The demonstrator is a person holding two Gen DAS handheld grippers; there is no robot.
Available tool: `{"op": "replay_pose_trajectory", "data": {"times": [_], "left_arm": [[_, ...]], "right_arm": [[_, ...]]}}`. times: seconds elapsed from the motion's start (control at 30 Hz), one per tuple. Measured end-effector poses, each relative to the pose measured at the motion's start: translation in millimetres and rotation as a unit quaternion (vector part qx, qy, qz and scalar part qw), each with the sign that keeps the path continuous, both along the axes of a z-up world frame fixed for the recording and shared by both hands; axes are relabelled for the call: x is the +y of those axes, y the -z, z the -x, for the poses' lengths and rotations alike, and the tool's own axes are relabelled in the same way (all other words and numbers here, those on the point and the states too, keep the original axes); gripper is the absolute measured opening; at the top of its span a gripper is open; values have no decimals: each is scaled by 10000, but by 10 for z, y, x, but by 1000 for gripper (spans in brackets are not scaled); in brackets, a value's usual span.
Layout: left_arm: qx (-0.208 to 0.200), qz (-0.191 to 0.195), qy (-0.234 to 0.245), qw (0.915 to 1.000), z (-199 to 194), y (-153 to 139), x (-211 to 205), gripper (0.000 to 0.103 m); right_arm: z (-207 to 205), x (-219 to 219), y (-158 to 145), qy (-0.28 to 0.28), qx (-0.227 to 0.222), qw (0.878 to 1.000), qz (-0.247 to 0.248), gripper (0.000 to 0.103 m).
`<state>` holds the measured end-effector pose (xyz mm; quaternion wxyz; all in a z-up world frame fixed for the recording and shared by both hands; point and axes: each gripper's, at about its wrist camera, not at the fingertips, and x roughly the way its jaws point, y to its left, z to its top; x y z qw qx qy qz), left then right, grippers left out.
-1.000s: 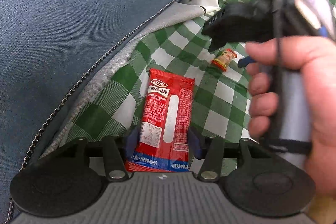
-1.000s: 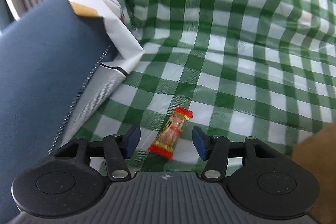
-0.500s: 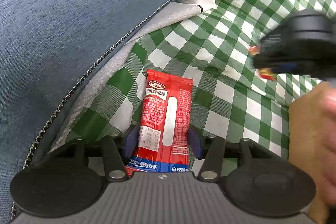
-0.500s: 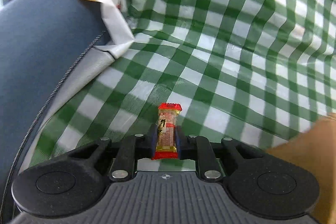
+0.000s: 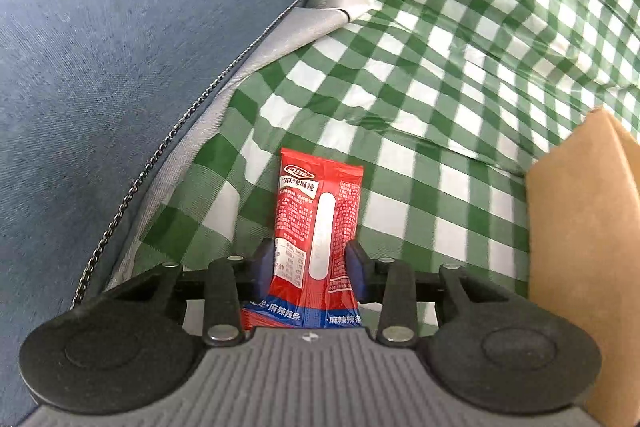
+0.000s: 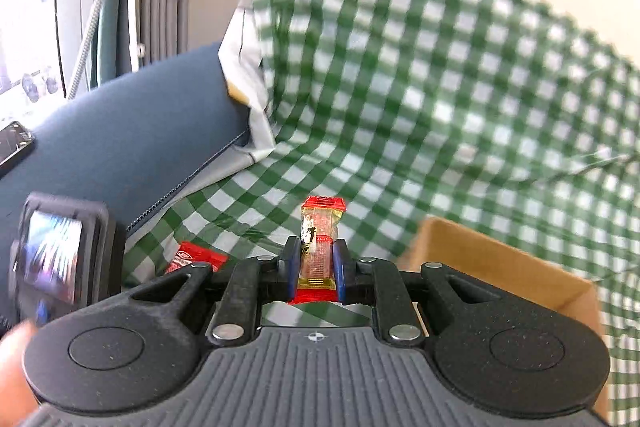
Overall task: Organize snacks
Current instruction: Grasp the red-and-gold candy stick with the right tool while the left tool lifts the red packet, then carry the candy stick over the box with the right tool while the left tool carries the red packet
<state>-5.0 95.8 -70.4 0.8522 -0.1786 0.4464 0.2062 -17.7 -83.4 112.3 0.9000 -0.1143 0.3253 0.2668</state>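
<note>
A long red snack packet (image 5: 320,195) lies on the green-checked cloth (image 5: 460,67), its near end between my left gripper's (image 5: 310,259) blue pads. Those jaws are closing and the pads pinch the packet's sides inward. My right gripper (image 6: 317,263) is shut on a small clear candy with red ends (image 6: 320,223), held upright in the air above the cloth. The same red packet (image 6: 196,259) shows low at the left in the right wrist view, beside the back of the left hand's unit (image 6: 60,255).
A blue zippered cushion (image 5: 120,67) bulges along the left of the cloth. An open cardboard box (image 6: 500,267) stands just right of the held candy, and its wall (image 5: 580,247) also closes off the right side in the left wrist view. A phone (image 6: 12,147) lies on the cushion.
The right gripper shut on the small candy and rose with it, toward the box side. It and its hand left the left wrist view. The left jaws narrowed onto the red packet.
</note>
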Motion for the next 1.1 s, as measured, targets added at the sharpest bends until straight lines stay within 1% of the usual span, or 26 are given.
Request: {"op": "replay_pose_trajectory", "data": {"times": [0.13,0.27,0.33,0.4,0.47,0.57,0.63,0.73,0.83,0.97,1.1], "left_arm": [[59,54,109,9999,94,-88,-117,41],[13,-118,236,9997,155,-235,-231,40],[-31,-257,304,9992,166,-305,-294,40],[-57,-284,324,9991,183,-350,-339,40],[-96,-288,317,9990,182,-382,-373,40],[-210,-235,300,9991,155,-442,-432,40],[-328,-252,326,9986,137,-488,-497,40],[-619,-330,377,9968,135,-566,-578,40],[-857,-529,479,9938,147,-647,-644,40],[-1086,-572,524,9911,149,-686,-658,40],[-1223,-453,560,9899,132,-694,-658,40]], "right_arm": [[267,-491,28,227,2,9996,-150,18],[467,-864,137,484,1,9976,-496,18],[585,-1027,219,616,-63,9955,-718,18],[656,-1149,319,746,-147,9930,-900,18],[700,-1207,392,940,-281,9924,-745,18],[761,-1293,335,1036,-539,9898,-810,18],[819,-1351,339,1105,-704,9892,-649,18],[820,-1474,336,1209,-636,9880,-715,18],[821,-1563,326,1302,-753,9859,-729,18],[805,-1672,345,1437,-770,9837,-756,18],[786,-1729,394,1502,-758,9833,-699,18]]}}
